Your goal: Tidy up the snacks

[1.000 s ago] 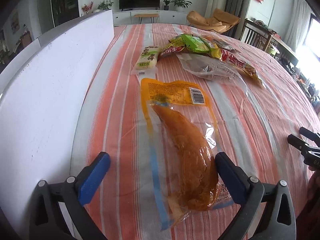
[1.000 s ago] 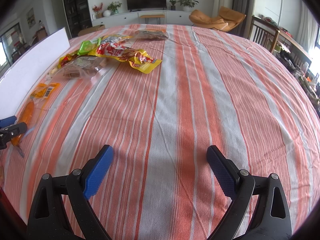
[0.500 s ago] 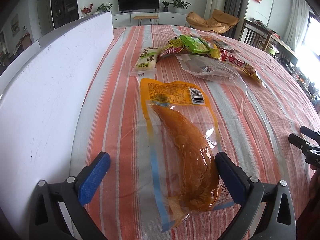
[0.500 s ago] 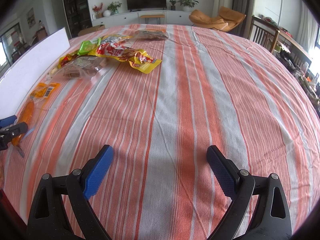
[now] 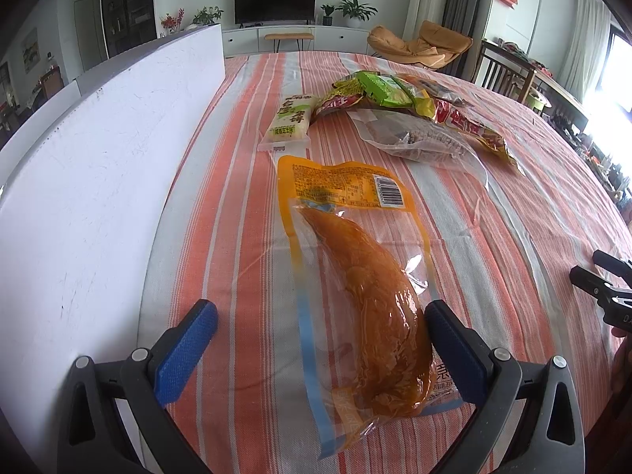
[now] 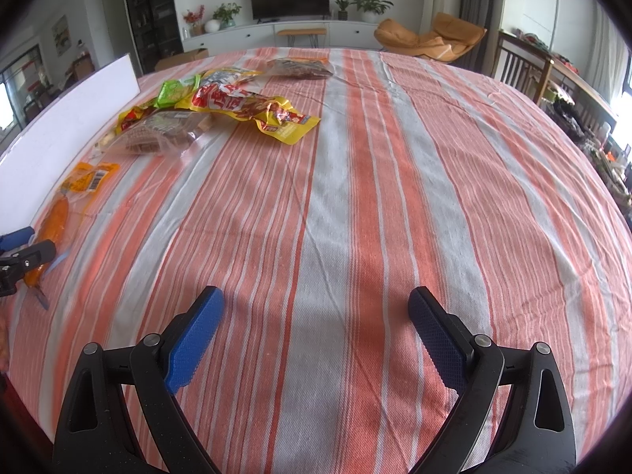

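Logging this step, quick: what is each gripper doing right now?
Left gripper: open, holding nothing, fingers either side of the orange snack packet.
Right gripper: open, empty, over bare striped tablecloth.

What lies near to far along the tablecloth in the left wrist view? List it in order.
Left gripper → orange vacuum-packed snack → pale green-labelled packet → pile of green, red and yellow snack bags.
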A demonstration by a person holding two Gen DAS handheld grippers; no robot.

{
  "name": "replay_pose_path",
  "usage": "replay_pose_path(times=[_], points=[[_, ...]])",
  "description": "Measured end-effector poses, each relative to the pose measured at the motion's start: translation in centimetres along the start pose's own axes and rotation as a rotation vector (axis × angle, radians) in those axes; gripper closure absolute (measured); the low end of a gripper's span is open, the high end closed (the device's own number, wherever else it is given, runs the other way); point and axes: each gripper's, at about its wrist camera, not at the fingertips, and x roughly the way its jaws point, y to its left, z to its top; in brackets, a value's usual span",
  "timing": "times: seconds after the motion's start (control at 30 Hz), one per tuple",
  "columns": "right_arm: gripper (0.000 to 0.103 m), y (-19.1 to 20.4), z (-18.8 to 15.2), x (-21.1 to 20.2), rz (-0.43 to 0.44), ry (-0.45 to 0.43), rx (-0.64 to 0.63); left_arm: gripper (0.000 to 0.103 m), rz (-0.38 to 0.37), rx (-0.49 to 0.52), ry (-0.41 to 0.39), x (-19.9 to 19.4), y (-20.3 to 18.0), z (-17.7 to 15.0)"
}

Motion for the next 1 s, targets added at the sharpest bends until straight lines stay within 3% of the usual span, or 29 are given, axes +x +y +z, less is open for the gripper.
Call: replay_pose_path(times=[0.3, 0.4, 0.5, 0.57, 0.73, 0.87, 0.93, 1.0], points=[[0.006, 0.4, 1.1, 0.3, 0.033, 0.025, -0.032, 0.0, -0.018, -0.01, -0.011, -0.1, 0.4, 0.0], [0.005, 0.8, 4.7, -0.5, 0.064, -0.068, -0.088, 0.0, -0.017, -0.011, -0.011, 0.0, 0.4, 0.0], [0.005, 2.3, 9.9, 0.1, 0.128, -0.116, -0.24, 0.0, -0.018, -0.011, -0.012, 0.0, 0.3, 0.0], [0.005, 3.5, 13.0, 2.3, 0.165, -0.062, -0.323, 0.0, -0.018, -0.012, -0.012, 0.0, 0.4, 0.0], [0.007, 7.2, 17.0, 9.3, 0.108, 0.084, -0.468, 0.0, -0.019, -0.011, -0.012, 0.0, 0.4, 0.0], [0.008, 7.1, 18.2, 12.1, 0.159, 0.136, -0.342, 0.0, -0.019, -0.011, -0.012, 0.0, 0.3, 0.0], [0.032, 5.7, 18.2, 12.5, 0.221, 0.171, -0.234, 0.0, -0.019, -0.012, -0.013, 0.0, 0.3, 0.0], [0.055, 4.4, 17.3, 12.0, 0.213, 0.182, -0.165, 0.0, -0.019, -0.012, -0.013, 0.0, 0.3, 0.0]])
